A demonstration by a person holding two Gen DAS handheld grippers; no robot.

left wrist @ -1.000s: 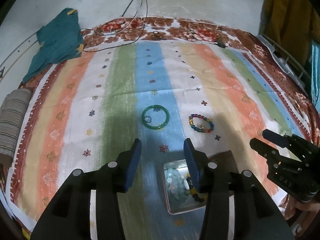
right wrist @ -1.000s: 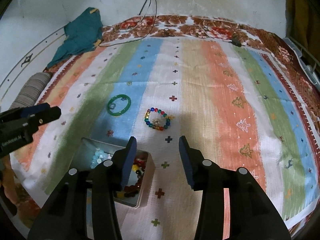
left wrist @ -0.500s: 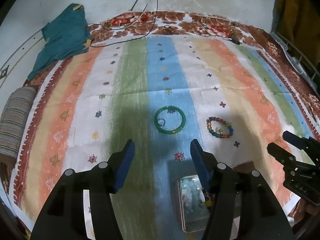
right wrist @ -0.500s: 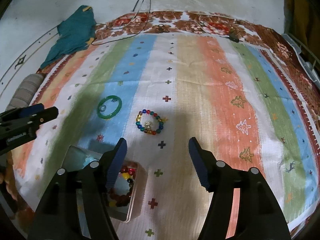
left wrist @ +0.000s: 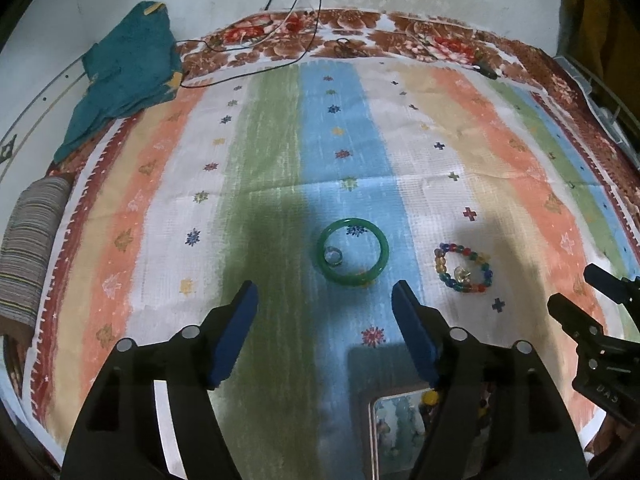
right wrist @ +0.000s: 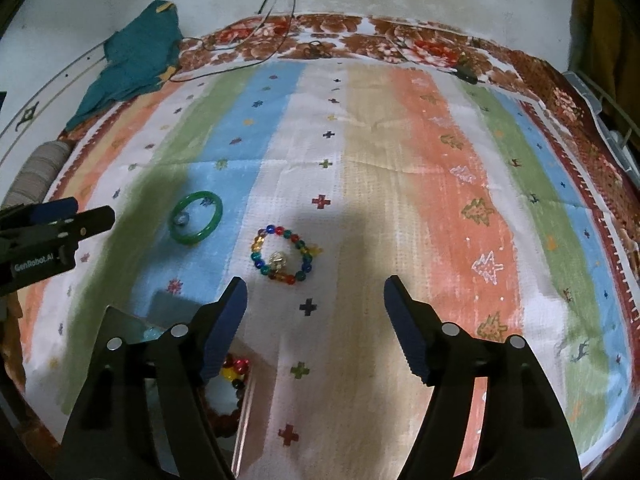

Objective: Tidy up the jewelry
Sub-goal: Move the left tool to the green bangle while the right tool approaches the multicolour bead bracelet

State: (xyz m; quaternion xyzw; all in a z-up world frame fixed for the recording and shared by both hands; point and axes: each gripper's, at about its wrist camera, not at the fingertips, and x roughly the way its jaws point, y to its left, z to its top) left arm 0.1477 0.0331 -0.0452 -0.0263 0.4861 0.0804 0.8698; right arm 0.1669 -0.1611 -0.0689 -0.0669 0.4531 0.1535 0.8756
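Observation:
A green bangle (left wrist: 353,253) lies on the striped cloth with a small ring (left wrist: 333,256) inside it. It also shows in the right wrist view (right wrist: 197,218). A multicoloured bead bracelet (left wrist: 463,262) (right wrist: 282,255) with a clear charm lies to its right. A metal box (left wrist: 404,432) (right wrist: 132,330) holding pale blue, red and yellow beads sits near the front edge, partly hidden by fingers. My left gripper (left wrist: 325,306) is open and empty, just short of the bangle. My right gripper (right wrist: 314,300) is open and empty, just short of the bead bracelet.
A teal cloth (left wrist: 128,76) lies at the back left, and a striped roll (left wrist: 28,252) at the left edge. Black cables (left wrist: 288,8) run over the cloth's far border. A wire rack (left wrist: 600,92) stands at the right.
Both grippers opened wider and moved forward over the cloth, so the bangle and bead bracelet appear closer and the box has slid back under the fingers.

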